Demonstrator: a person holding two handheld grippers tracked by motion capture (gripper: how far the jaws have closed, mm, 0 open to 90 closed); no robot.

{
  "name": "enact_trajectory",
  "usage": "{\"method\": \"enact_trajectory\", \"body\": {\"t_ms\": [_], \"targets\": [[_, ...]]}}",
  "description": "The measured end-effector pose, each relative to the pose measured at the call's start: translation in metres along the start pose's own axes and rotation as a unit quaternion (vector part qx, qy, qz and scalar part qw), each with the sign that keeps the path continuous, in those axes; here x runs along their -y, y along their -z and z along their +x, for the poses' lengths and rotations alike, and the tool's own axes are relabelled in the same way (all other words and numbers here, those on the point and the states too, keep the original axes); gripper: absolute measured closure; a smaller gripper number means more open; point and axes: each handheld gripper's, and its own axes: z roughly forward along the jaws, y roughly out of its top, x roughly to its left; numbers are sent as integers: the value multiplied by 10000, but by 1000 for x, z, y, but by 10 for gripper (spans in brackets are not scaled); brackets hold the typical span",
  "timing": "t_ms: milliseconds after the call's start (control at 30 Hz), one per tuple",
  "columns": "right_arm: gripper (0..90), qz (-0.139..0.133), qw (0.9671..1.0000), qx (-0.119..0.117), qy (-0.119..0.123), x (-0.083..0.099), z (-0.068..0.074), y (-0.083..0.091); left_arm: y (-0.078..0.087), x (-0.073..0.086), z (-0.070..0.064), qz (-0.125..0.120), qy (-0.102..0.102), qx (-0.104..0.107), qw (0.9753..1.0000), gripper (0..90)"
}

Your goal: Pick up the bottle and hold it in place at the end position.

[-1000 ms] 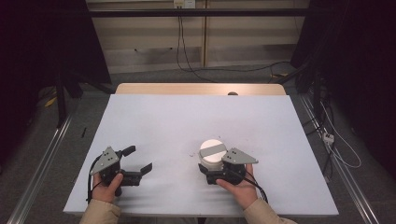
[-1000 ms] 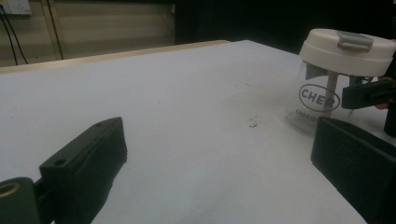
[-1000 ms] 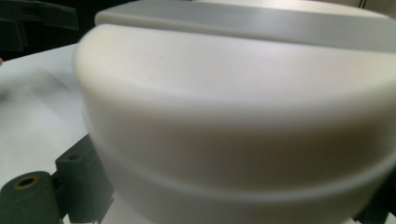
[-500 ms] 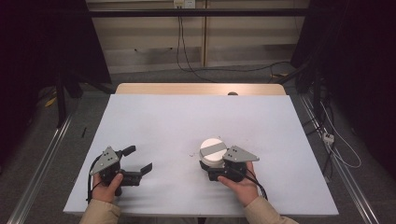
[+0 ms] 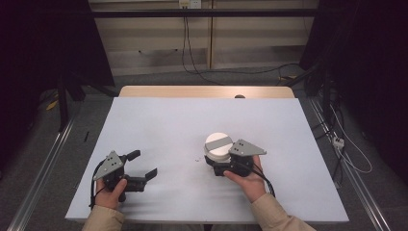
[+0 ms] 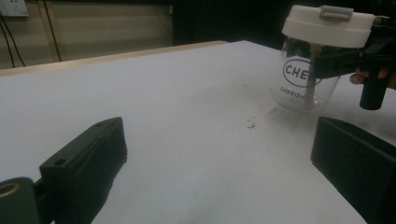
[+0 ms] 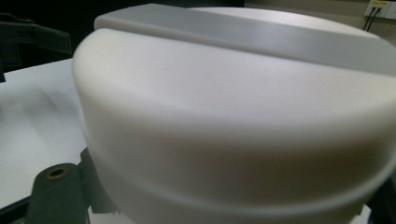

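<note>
Right hand-held gripper (image 5: pixel 222 161) grasps one jar (image 5: pixel 219 149) by its clear body just under the lid (image 5: pixel 219 143); jaws close on either side, seen clearly from the left gripper view. Jar stands upright on the worktop (image 5: pixel 163 120), right of centre, near the front. One jar, one white lid with one grey strap across the top, two grippers, two hands. Left hand-held gripper (image 5: pixel 142 164) released, jaws spread wide with nothing between them, resting low at the front left, well apart from the jar, pointing right toward it. Right hand (image 5: pixel 248 179) wraps the gripper from behind, forearm in from the bottom edge. One small crumb (image 5: pixel 197 160) lies on the worktop just left of the jar
</note>
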Motion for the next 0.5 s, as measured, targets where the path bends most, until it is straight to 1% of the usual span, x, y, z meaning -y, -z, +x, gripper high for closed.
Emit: {"method": "enact_trajectory", "body": {"t_ms": [67,167,333,433,500], "targets": [[182,-2,10000,11,-4,-2,-3,-2,0,0,0,1,-7,10,10000,32],[182,64,10000,4,6,-4,-7,-7,-1,0,0,8,-38,21,10000,32],[182,113,9999,-10,20,-4,-8,-12,-1,0,0,5,-37,31,10000,32],[182,132,9999,1,79,-6,-9,-15,-1,0,0,0,-35,29,10000,32],[182,128,9999,-1,52,-6,-10,-17,-1,0,0,5,-41,35,10000,32]]}}
